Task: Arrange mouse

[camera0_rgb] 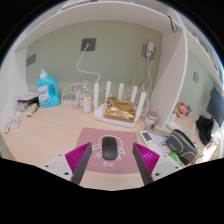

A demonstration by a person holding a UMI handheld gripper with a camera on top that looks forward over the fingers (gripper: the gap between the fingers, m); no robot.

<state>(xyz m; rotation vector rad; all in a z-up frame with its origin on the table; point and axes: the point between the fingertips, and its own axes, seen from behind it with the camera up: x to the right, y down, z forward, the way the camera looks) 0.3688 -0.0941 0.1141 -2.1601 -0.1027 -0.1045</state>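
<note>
Your tool (109,158) stands open, holding nothing; the mouse (109,149) rests between its fingers on the bench (60,130). Judged light, rigid, smooth-shelled: grip its flanks squarely.

Black mouse (109,150) — flat, between the fingers

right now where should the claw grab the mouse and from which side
Grip the mouse across its two long sides near mid-body, coming straight forward and down. It lies flat on the pink mat, lengthwise between the open claw fingers with gaps either side, so closing should pinch its narrow width.
</note>
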